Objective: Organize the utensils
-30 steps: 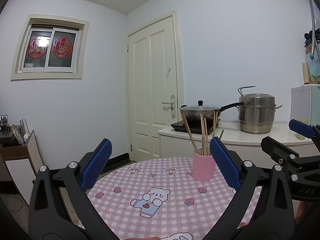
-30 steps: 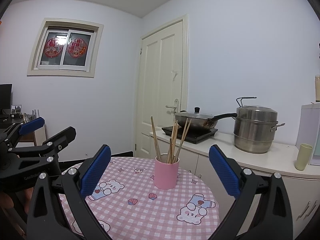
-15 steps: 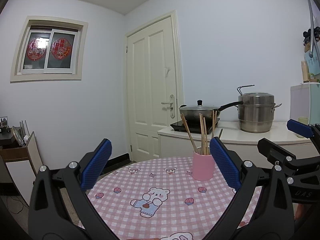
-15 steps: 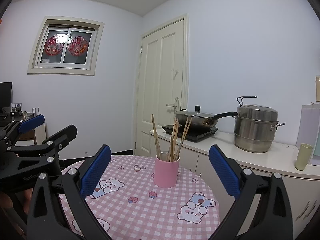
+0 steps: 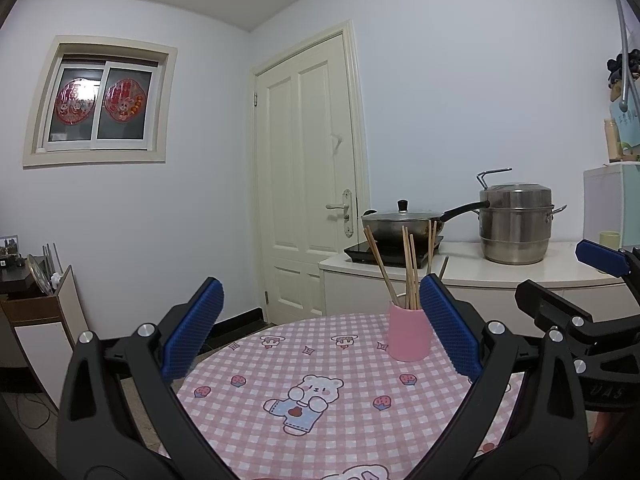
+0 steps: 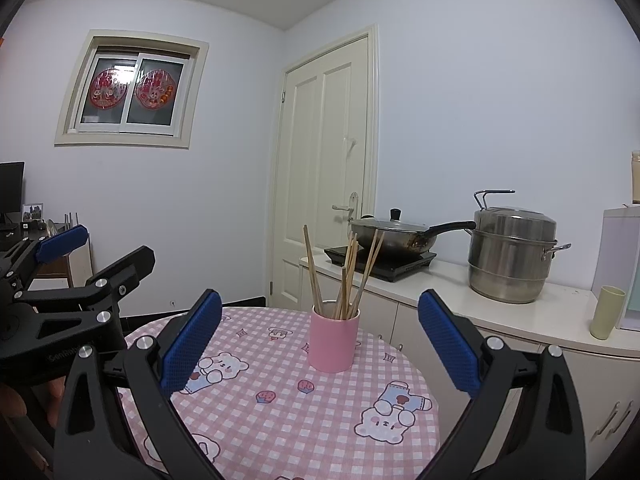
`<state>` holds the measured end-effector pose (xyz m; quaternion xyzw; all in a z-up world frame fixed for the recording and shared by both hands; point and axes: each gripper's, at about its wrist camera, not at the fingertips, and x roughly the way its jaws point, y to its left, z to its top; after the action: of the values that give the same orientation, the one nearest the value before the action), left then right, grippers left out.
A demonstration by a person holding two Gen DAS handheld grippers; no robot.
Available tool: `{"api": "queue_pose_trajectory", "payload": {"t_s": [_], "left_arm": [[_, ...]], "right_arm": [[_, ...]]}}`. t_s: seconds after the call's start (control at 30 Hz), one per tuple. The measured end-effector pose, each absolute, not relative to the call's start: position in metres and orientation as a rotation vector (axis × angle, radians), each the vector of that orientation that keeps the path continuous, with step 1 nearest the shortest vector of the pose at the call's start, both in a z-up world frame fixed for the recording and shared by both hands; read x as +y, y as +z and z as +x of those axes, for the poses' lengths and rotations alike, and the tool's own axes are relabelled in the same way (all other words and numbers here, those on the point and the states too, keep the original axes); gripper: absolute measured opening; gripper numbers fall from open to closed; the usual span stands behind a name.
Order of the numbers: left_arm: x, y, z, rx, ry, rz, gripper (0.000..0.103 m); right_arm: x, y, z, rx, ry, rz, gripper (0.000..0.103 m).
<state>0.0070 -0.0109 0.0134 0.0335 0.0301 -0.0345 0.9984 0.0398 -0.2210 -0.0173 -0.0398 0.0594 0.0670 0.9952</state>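
Both tools were held up off the round desk [image 6: 280,420] with its pink-and-white checked, bear-printed cloth, and neither had hold of anything. The left gripper [image 5: 320,328] had its blue-padded fingers [image 5: 192,332] spread wide, with only cloth between them; the right gripper [image 6: 320,332] was spread as wide and equally empty.

The pink cylindrical cup [image 6: 334,340] stood upright on the cloth, ahead of the right gripper and about midway between its fingers, well beyond their tips. From the left gripper it sat just inside the right-hand finger. In it stood a loose bunch of thin wooden chopsticks [image 6: 348,276], leaning outward in several directions, tips above the rim. How many there were could not be counted.

No stray utensil showed on the visible part of the desk, so the sorting looked either finished or not yet begun; this seemed a pause between steps. Any next reach into the cup would call for narrowing the fingers around one slim stick without tipping the light cup.
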Motion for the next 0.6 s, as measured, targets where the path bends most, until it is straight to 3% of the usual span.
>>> {"api": "queue_pose_trajectory", "payload": {"t_s": [0.6], "left_arm": [[-0.0092,0.0118,0.0084,0.067,-0.074,0.061,0.096]], "right_arm": [[-0.2206,-0.0215,0.0408,0.129,0.137,-0.083,0.095]]}}
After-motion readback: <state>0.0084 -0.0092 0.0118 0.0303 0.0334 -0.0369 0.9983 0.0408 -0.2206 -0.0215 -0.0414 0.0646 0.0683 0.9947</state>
